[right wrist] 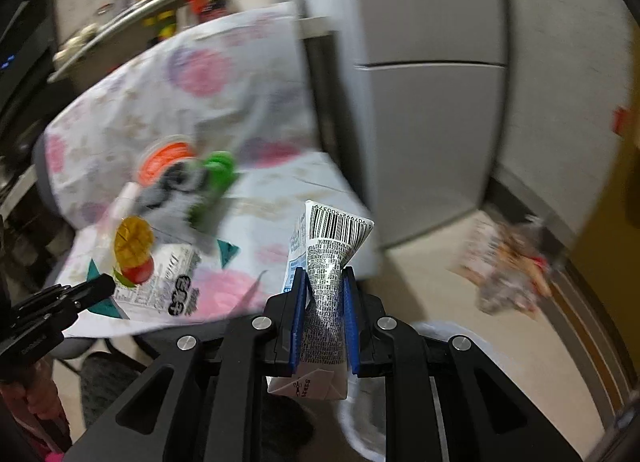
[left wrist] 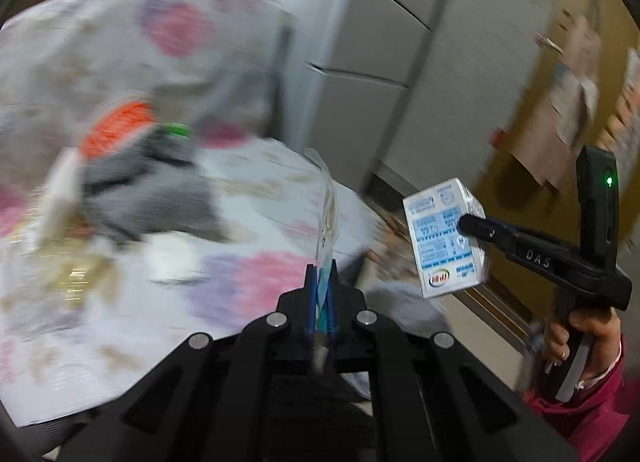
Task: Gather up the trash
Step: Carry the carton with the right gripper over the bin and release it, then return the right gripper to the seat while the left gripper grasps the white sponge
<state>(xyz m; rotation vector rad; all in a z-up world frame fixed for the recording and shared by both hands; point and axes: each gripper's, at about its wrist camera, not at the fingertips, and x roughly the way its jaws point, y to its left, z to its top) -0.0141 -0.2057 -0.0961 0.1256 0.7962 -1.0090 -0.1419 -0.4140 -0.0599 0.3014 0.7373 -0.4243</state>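
Note:
My left gripper is shut on a thin clear plastic wrapper, seen edge-on here. In the right wrist view the same wrapper shows a mango picture and hangs from the left gripper over the table edge. My right gripper is shut on a small white and blue milk carton, squeezing its middle flat, barcode end forward. From the left wrist view the carton is held in the air to the right by the right gripper, off the table.
A round table with a floral cloth bears an orange-lidded cup, a green item and a grey cloth. A grey fridge stands behind. A crumpled wrapper lies on the floor by the fridge.

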